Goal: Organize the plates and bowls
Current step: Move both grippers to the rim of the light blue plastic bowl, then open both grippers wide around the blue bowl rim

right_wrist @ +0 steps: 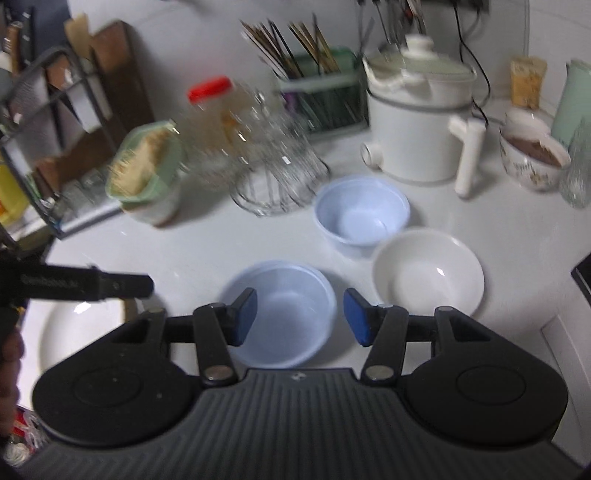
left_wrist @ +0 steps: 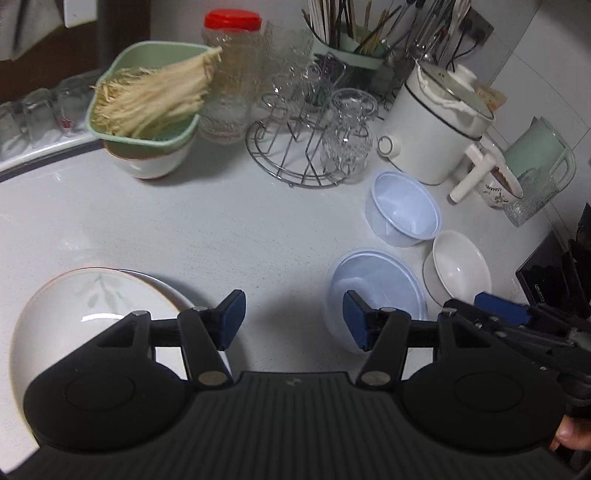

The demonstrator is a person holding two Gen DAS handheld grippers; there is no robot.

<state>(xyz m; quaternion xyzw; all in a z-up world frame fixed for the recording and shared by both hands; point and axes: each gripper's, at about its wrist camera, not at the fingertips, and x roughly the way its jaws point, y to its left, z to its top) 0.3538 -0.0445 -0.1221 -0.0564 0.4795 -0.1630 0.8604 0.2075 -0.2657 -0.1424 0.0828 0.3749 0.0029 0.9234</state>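
Observation:
A white plate with a leaf pattern (left_wrist: 74, 317) lies on the counter at the lower left, partly under my left gripper (left_wrist: 291, 319), which is open and empty above bare counter. A wide pale blue plastic bowl (left_wrist: 376, 284) sits just right of it. A smaller blue plastic bowl (left_wrist: 404, 206) and a white ceramic bowl (left_wrist: 460, 269) stand further right. In the right wrist view my right gripper (right_wrist: 299, 317) is open and empty over the wide blue bowl (right_wrist: 280, 310), with the small blue bowl (right_wrist: 362, 210), the white bowl (right_wrist: 428, 273) and the plate (right_wrist: 81, 332) around it.
A green basket of enoki mushrooms (left_wrist: 147, 99) sits on a bowl at the back left. A wire rack with glasses (left_wrist: 306, 140), a red-lidded jar (left_wrist: 231, 74), a chopstick holder (left_wrist: 347, 33), a white cooker (left_wrist: 436, 125) and a patterned bowl (right_wrist: 535, 155) line the back.

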